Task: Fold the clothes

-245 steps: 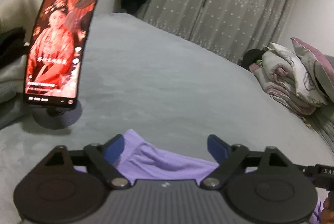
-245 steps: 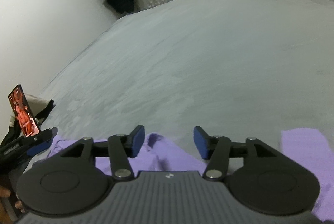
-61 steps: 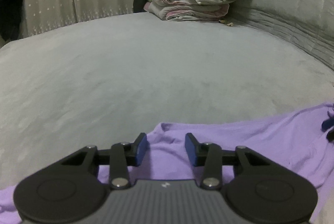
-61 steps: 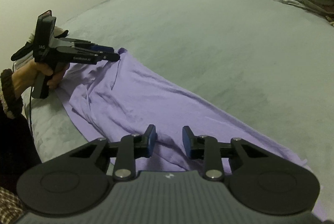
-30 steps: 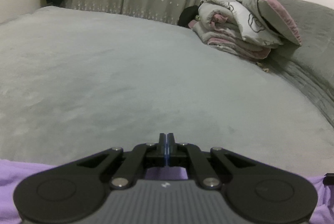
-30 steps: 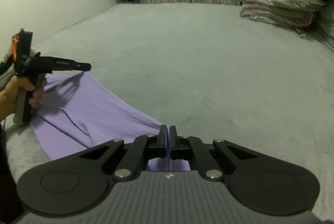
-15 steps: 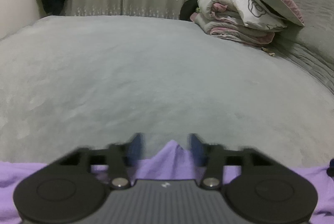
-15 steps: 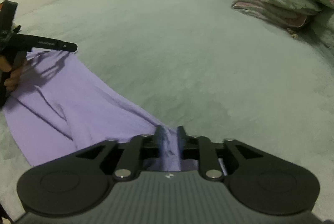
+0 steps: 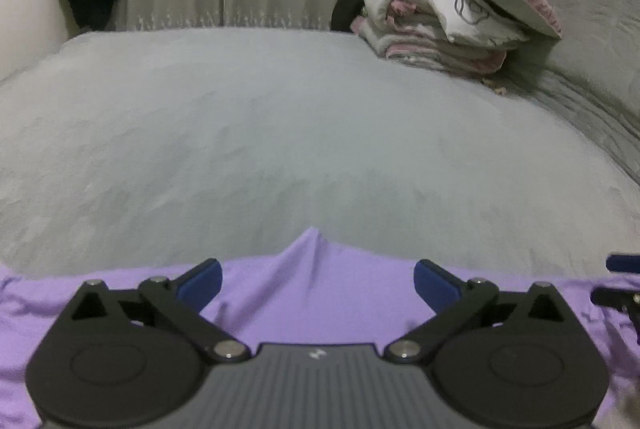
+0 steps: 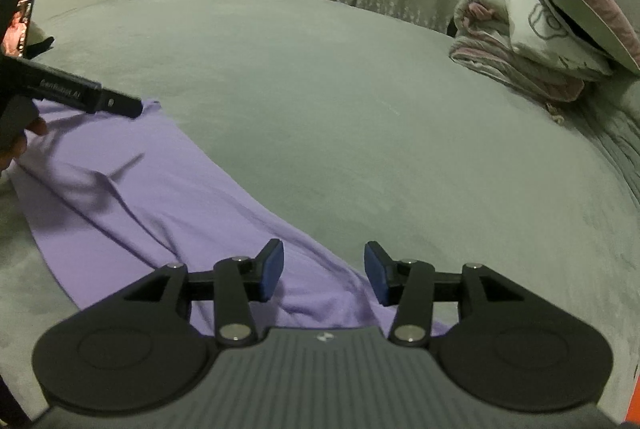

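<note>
- Left gripper (image 9: 316,279): fingers (image 9: 200,279) spread as wide as they go, nothing clamped. The purple garment (image 9: 320,293) lies under and between them, with a small pinched peak of cloth just ahead of the gap, probably left by the pinch.
- Right gripper (image 10: 324,271): fingers (image 10: 272,271) about half apart, off the cloth. A raised ridge of the garment runs between them toward the camera.
- The garment lies in a long band on the grey bed (image 10: 360,109), from just under our right fingers out to the left gripper's tips (seen at the left edge of the right wrist view).
- Why we read it this way: both ends set down at once, cloth stretched along the near edge of the bed, so this looks like the release after laying a fold flat. Creases remain mid-band.
- A second ago both pairs of fingers were shut. Both have just been opening, left faster than right, with cloth between the fingers but not pressed.
- The garment has stayed down and is not lifting with the fingers.
- Folded bedding (image 9: 440,29) sits well ahead of both grippers, untouched.
</note>
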